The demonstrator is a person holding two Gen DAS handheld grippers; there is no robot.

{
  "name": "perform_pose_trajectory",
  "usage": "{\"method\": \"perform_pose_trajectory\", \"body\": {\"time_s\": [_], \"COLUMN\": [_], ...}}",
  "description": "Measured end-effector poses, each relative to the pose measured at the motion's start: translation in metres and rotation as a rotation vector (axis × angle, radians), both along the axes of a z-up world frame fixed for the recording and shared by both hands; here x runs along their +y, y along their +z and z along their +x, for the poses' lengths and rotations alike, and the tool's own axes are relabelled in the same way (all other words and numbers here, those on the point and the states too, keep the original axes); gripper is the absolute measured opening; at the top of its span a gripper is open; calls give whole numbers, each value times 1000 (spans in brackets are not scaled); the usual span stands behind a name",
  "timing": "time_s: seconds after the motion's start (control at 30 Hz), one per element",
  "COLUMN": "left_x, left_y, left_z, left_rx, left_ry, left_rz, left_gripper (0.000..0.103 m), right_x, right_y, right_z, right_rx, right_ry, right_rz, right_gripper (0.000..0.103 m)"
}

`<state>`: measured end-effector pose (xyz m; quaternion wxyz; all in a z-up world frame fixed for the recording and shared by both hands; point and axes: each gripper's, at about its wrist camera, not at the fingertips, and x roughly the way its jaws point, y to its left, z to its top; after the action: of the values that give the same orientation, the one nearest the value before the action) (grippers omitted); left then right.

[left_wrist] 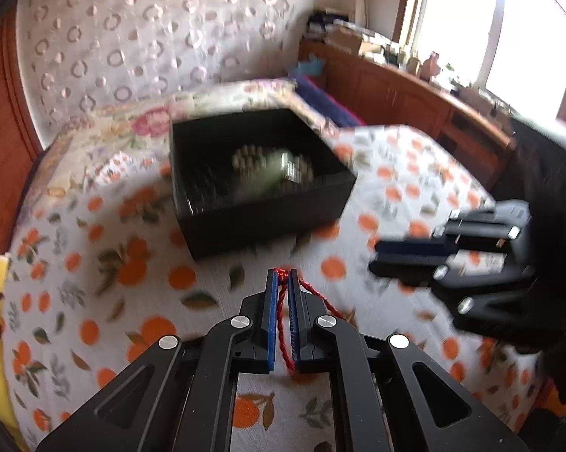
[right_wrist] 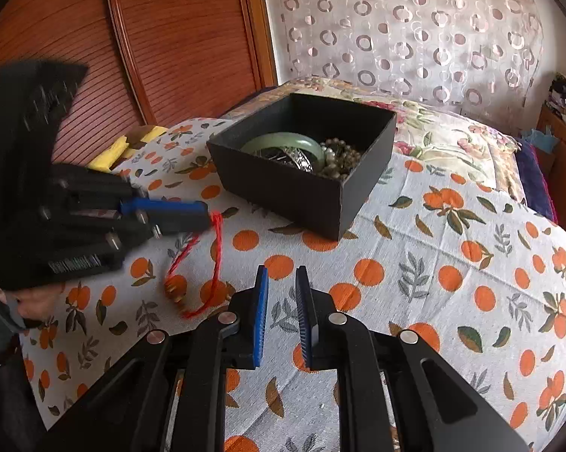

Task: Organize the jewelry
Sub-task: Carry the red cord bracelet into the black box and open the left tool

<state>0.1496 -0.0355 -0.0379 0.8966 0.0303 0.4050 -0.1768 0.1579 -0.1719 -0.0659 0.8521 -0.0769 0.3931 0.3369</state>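
Observation:
My left gripper (left_wrist: 283,277) is shut on a red cord necklace (left_wrist: 283,324) and holds it above the cloth; in the right wrist view the left gripper (right_wrist: 204,218) carries the red cord (right_wrist: 217,260), which hangs down with a brownish pendant (right_wrist: 175,290) at its low end. A black open box (right_wrist: 302,188) sits ahead and holds a green jade bangle (right_wrist: 283,141), a silver bangle (right_wrist: 302,160) and dark bead strands (right_wrist: 343,158). The box (left_wrist: 260,211) is blurred in the left wrist view. My right gripper (right_wrist: 282,275) is open and empty, near the cloth.
An orange-print cloth (right_wrist: 433,263) covers the bed. A yellow object (right_wrist: 113,150) lies at its far left edge. A wooden wardrobe (right_wrist: 170,37) and a curtain (right_wrist: 396,30) stand behind. A wooden cabinet (left_wrist: 396,86) with clutter runs under the window.

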Motion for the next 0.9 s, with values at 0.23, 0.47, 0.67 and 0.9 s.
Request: {"method": "perform_pose_trajectory", "body": {"time_s": [0.23, 0.47, 0.67, 0.9], "left_x": [1, -1, 0, 1], "left_y": [39, 55, 69, 73], "left_z": [7, 14, 20, 45], "left_rx": [-94, -137, -170, -176], "left_ry": [1, 7, 12, 35], "left_rz": [-9, -17, -27, -27], "left_gripper": [5, 5, 5, 5], "right_x": [1, 2, 1, -2], "right_y": [12, 27, 41, 46], "right_z": [4, 9, 14, 22], "right_rx": [-24, -56, -88, -112], "right_ry": [-4, -18, -29, -61], "right_rz": [11, 29, 49, 46], "right_gripper": [17, 39, 57, 78]}}
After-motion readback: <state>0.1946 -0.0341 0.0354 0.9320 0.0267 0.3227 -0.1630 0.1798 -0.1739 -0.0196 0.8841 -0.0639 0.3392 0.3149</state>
